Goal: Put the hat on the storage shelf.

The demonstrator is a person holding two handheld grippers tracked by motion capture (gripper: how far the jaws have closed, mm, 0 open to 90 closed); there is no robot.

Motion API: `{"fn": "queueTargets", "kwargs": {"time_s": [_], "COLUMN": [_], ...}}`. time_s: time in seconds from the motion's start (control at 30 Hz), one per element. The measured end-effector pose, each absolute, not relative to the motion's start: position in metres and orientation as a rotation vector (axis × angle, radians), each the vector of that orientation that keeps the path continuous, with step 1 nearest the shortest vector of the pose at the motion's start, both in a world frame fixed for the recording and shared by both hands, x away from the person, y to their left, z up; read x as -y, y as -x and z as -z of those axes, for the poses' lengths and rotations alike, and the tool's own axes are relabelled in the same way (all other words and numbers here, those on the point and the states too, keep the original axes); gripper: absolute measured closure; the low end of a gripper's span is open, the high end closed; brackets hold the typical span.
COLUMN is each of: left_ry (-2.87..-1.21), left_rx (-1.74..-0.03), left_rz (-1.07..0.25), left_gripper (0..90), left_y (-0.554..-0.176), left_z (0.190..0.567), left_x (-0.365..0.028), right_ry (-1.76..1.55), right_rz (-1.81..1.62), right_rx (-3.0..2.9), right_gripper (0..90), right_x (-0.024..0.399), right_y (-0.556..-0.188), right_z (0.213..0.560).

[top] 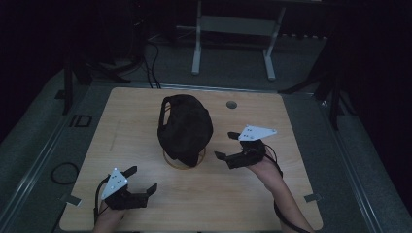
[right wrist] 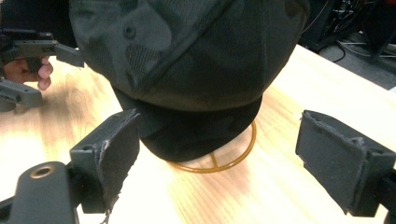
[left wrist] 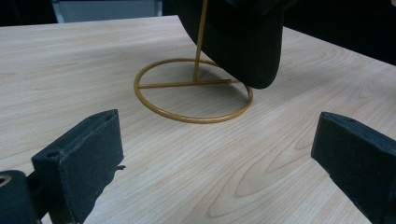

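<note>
Tongs on both sides stand wide open and hold nothing: the right tongs [top: 227,145] hover just beside the black cap [top: 184,128], while the left tongs [top: 143,179] sit lower down near the person's edge of the surface [top: 126,116], clearly farther from it. The cap hangs on a thin gold wire stand [left wrist: 194,91] near the middle of the surface, its crown toward the far side and its brim [right wrist: 196,130] drooping down toward the person, almost over the stand's ring base. From the right tongs the cap lies to the person's left and slightly ahead; in the right gripper view the brim fills the space between the two spread jaws, close in front, with the ring base showing beneath it. From the left tongs the cap lies ahead and to the right, with bare wood between; in the left gripper view only the brim's lower edge hangs over the ring. Judging by this, the right hand is the nearer one to take the brim, closing across its front edge.
</note>
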State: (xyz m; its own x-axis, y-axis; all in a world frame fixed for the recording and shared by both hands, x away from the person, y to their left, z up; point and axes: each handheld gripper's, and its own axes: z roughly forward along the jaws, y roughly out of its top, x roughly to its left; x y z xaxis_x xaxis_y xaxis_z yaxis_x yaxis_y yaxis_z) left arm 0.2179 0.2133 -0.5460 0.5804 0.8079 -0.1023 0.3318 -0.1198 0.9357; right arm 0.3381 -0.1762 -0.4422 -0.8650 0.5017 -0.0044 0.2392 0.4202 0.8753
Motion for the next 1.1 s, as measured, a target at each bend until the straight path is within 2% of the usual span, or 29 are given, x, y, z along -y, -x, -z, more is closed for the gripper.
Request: {"fn": "queueTargets", "kwargs": {"time_s": [1.1], "left_ry": [-1.699], "left_rx": [-0.953], "left_rz": [-0.517], "left_gripper": [2.7], "left_y": [-0.219], "left_z": [0.547], "left_x": [-0.214], "right_ry": [-0.676], "right_rz": [-1.372], "right_rx": [-2.476], "right_gripper": [13.9], "right_x": [0.217], "right_y": [-0.316], "right_z": [0.518]}}
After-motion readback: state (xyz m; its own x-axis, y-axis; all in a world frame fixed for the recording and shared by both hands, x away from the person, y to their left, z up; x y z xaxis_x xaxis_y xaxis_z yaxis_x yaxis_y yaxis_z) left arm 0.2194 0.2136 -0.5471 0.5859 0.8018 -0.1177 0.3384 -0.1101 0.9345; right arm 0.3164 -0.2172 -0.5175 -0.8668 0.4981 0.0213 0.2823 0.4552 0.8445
